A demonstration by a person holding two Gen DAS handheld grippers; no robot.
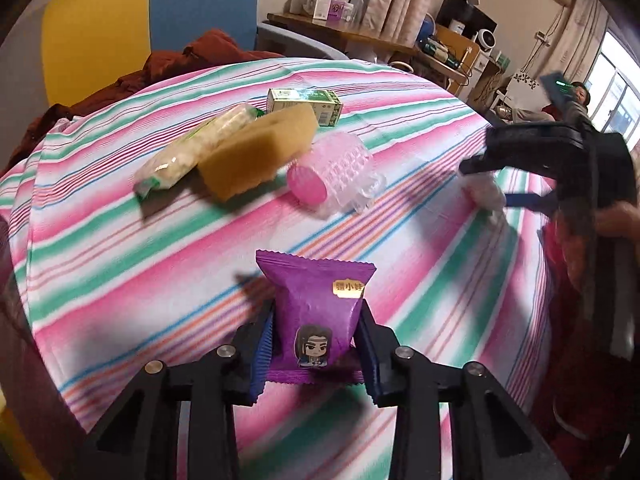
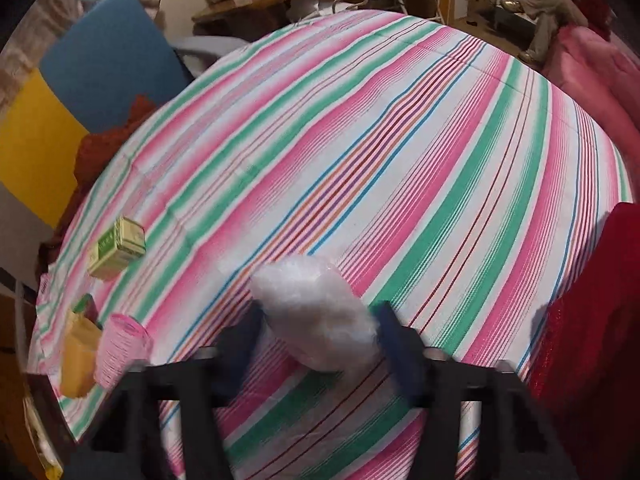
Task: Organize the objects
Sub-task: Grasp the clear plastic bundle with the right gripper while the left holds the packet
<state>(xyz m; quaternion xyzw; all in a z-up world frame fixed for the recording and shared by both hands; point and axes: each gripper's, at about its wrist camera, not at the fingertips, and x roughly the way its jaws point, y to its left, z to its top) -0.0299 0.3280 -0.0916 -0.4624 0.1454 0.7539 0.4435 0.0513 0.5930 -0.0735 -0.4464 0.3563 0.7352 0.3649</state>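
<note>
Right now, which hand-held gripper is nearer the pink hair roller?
Judging by the left wrist view, the right hand-held gripper, holding a white plastic-wrapped bundle beside the pink hair roller. The left hand-held gripper sits farther back, clamping a purple snack packet.

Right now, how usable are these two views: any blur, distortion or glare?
Left wrist view: purple snack packet sharp, right gripper motion-blurred, window blown out. Right wrist view: soft overall, white bag and gripper fingers smeared. Fisheye bulges the striped cloth in both.
</note>
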